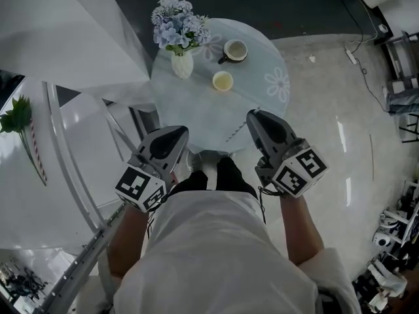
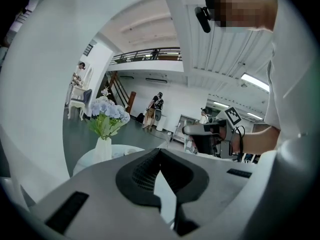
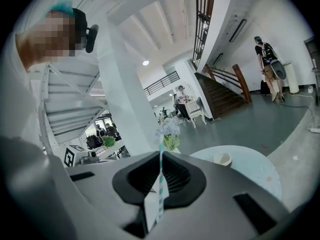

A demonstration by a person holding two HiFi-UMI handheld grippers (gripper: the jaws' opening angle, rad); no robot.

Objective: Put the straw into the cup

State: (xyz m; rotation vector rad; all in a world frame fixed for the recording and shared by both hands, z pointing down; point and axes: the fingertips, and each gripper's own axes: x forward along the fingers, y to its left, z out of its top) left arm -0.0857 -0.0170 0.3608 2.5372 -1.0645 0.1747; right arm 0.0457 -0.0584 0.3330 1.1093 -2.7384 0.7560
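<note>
The round surface [image 1: 196,110] lies ahead of me. My left tool [image 1: 179,132] is pressed together on nothing. My right tool [image 1: 253,114] pinches the striped straw [image 3: 160,171], well short of the nearer cup [image 1: 222,80]. I'd carry it above the rim, tip it upright, then lower gently

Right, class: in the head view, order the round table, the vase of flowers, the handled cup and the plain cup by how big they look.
1. round table
2. vase of flowers
3. handled cup and plain cup: near alike; the handled one looks slightly bigger, but too close to rank.
</note>
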